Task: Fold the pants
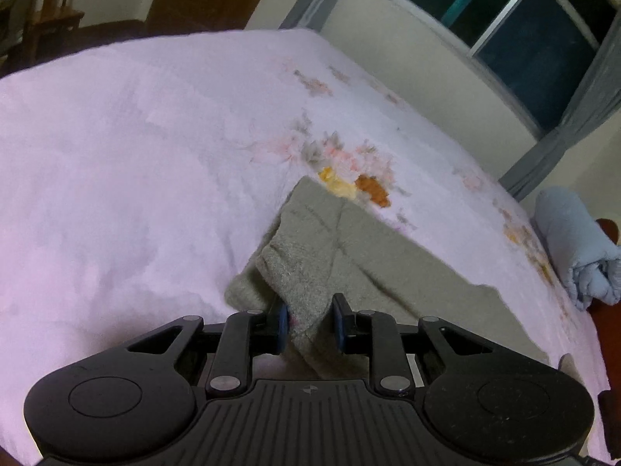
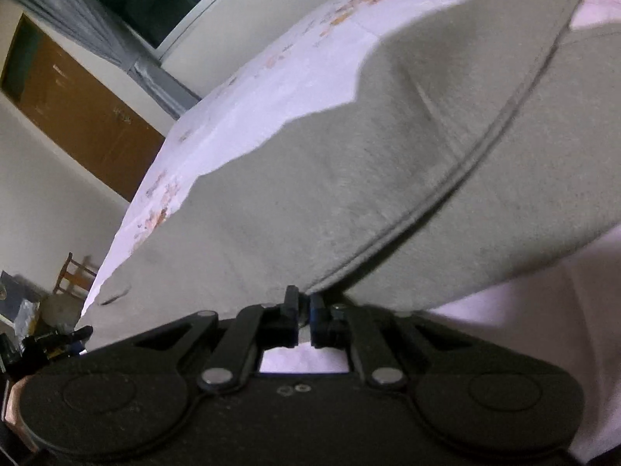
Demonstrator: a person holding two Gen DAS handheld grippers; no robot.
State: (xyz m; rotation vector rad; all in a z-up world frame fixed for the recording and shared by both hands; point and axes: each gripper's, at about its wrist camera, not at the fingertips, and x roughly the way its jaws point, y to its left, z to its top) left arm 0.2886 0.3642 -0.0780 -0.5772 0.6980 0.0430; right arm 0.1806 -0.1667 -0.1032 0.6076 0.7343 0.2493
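Grey-green pants [image 1: 349,248] lie on a bed with a pale pink flowered sheet [image 1: 116,163]. My left gripper [image 1: 310,322] is shut on a bunched fold of the pants, the cloth pinched between its blue pads. In the right wrist view the pants [image 2: 330,178] spread wide ahead, one layer with a stitched seam lying over another. My right gripper [image 2: 304,310] is shut on the near edge of that cloth, its jaws almost touching.
A rolled light-blue blanket [image 1: 574,244] lies at the bed's right end by a wooden board. A window with grey curtains [image 1: 543,39] is beyond the bed. A brown door [image 2: 77,108], a wooden chair [image 2: 73,275] and clutter stand to the left of the bed.
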